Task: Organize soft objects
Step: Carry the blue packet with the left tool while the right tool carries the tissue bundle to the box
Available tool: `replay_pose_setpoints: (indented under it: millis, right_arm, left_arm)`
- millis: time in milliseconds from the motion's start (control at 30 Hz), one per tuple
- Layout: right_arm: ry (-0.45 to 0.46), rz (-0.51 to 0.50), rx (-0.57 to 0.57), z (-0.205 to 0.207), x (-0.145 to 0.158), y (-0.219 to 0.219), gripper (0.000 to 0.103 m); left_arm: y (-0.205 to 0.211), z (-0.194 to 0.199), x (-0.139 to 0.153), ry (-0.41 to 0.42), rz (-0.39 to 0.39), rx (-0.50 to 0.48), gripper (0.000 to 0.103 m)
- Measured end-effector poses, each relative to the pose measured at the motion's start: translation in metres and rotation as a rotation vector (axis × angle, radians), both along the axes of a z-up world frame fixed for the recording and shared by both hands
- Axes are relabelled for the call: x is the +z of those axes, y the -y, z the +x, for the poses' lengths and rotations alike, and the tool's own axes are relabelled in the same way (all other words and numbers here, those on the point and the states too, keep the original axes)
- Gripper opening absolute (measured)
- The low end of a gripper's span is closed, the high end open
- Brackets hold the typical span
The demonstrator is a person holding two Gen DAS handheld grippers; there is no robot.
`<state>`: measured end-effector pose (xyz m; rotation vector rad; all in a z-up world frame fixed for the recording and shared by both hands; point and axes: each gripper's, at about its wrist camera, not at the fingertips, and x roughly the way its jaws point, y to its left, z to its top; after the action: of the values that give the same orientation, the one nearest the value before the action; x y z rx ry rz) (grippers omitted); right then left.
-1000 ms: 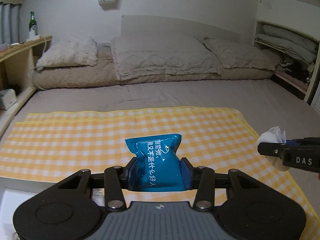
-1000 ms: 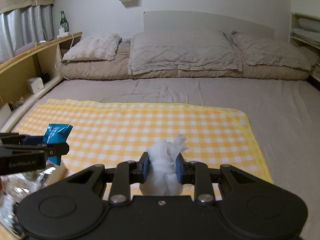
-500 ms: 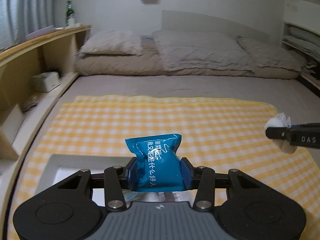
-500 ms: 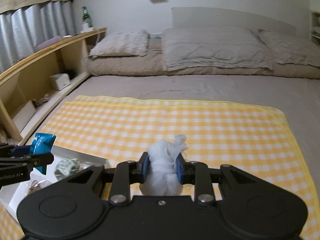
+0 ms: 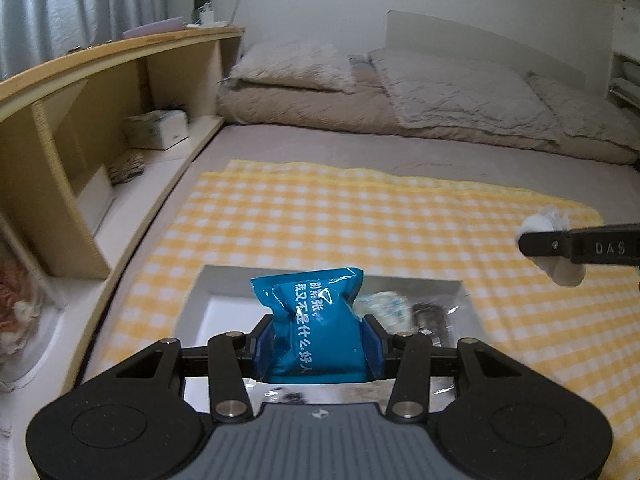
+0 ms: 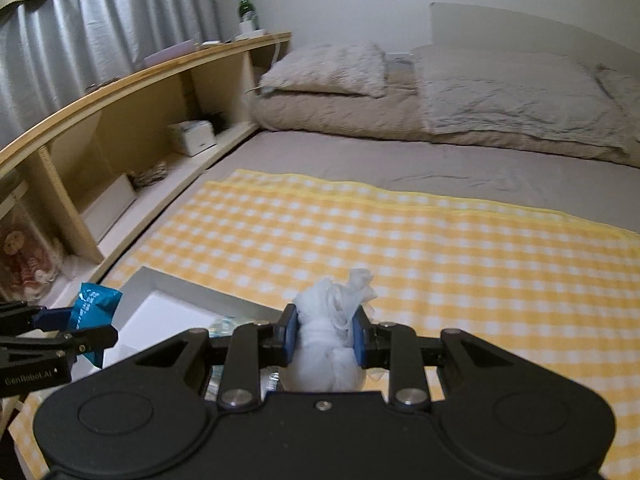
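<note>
My left gripper (image 5: 318, 346) is shut on a blue snack packet (image 5: 316, 328) with white lettering, held above a shallow grey-rimmed white tray (image 5: 224, 280). The tray lies on a yellow checked cloth (image 5: 360, 216) and holds clear-wrapped items (image 5: 386, 306). My right gripper (image 6: 324, 338) is shut on a white bundled mesh cloth (image 6: 332, 320), to the right of the tray (image 6: 160, 284). The right gripper with its bundle shows at the right edge of the left wrist view (image 5: 552, 248). The left gripper and packet (image 6: 94, 306) show at the left of the right wrist view.
The cloth lies on a grey bed (image 6: 440, 168) with beige pillows (image 6: 328, 68) at the far end. A wooden shelf unit (image 6: 120, 120) runs along the left, with a white box (image 6: 192, 138), a green bottle (image 6: 246, 10) and a soft toy (image 6: 24, 264).
Both grippers have swung left with their loads still held. The tray and the shelf unit have come into view, and the left gripper now hangs over the tray.
</note>
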<state>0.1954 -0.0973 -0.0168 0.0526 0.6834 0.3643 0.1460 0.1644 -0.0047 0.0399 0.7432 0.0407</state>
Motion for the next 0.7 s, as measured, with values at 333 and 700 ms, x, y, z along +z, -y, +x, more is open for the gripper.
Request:
replay_pose_setpoints:
  millis: [333,700]
  right_arm:
    - [-0.049,0.054,0.076,0.017,-0.015,-0.065,0.028]
    - [-0.162,0.164,0.134,0.041,-0.046,-0.112,0.029]
  left_arm:
    - [-0.045,0.032,-0.026,-0.031,0.032,0.075,0.047]
    - [-0.050,0.068,-0.057,-0.083,0.064,0.013,0.048]
